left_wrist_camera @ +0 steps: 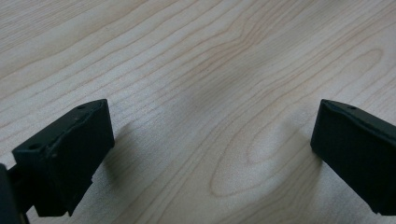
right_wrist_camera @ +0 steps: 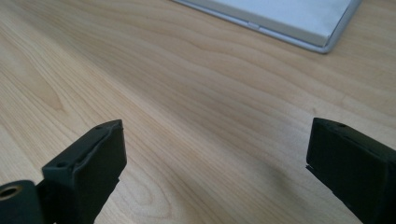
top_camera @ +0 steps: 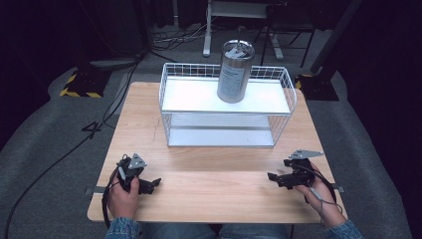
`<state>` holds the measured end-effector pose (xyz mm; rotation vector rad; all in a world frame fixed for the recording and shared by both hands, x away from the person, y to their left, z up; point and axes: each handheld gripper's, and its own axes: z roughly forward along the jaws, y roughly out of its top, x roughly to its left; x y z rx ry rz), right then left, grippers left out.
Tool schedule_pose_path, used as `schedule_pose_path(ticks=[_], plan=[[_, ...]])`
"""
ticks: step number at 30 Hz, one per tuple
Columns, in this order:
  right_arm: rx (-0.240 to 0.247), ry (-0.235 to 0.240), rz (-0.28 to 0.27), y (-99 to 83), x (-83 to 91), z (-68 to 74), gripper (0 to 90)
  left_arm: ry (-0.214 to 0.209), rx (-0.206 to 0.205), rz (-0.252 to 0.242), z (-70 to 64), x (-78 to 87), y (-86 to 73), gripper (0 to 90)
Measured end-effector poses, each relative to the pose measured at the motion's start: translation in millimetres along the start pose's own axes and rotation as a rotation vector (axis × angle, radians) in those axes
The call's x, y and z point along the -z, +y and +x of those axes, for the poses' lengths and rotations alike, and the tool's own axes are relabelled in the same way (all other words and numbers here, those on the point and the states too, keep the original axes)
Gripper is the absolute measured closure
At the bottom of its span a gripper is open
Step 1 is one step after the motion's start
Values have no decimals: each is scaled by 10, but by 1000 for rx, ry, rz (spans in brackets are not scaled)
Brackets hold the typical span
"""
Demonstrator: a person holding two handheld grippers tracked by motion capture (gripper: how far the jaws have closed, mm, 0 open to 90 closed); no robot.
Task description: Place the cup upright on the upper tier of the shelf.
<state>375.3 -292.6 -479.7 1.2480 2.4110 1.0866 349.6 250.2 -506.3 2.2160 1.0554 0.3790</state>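
Wooden table (top_camera: pixel 209 184), shiny steel canister (top_camera: pixel 234 71) upright on wire rack (top_camera: pixel 225 107), both grippers' jaws wide.

Silver can (top_camera: pixel 234 72), white wire rack (top_camera: pixel 226 119), pale wood-grain table (top_camera: pixel 209 189), black jaws.

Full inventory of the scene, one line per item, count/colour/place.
can: 1, silver metal with a grey label, on the rack's top shelf, right of centre.
wire rack: 1, white, two shelves, far middle of the table.
table: 1, light wood, centre of the high view.
cables: several, black, on the grey floor at left and behind.
left gripper: 1, black, near-left of the table, jaws open.
right gripper: 1, black, near-right, jaws open.
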Motion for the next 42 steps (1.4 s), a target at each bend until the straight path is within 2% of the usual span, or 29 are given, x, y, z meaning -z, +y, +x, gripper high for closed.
schedule_pose_path(ticks=[8,14,15,20,21,22,28,42], plan=[[5,-8,20,-89,-74,27,58,0,0,0,0,0,0,0],[27,-19,34,-137,-118,39,62,0,0,0,0,0,0,0],[53,-34,31,-149,-128,50,62,0,0,0,0,0,0,0],[84,-53,32,-160,-140,71,62,0,0,0,0,0,0,0],[115,-68,31,-177,-149,86,59,0,-1,0,1,0,0,0],[124,-71,29,-183,-153,90,49,0,-1,0,1,0,0,0],[127,-67,-4,-225,-171,99,9,0,0,0,0,0,0,0],[136,-58,-10,-236,-171,102,6,0,-1,0,0,0,0,0]])
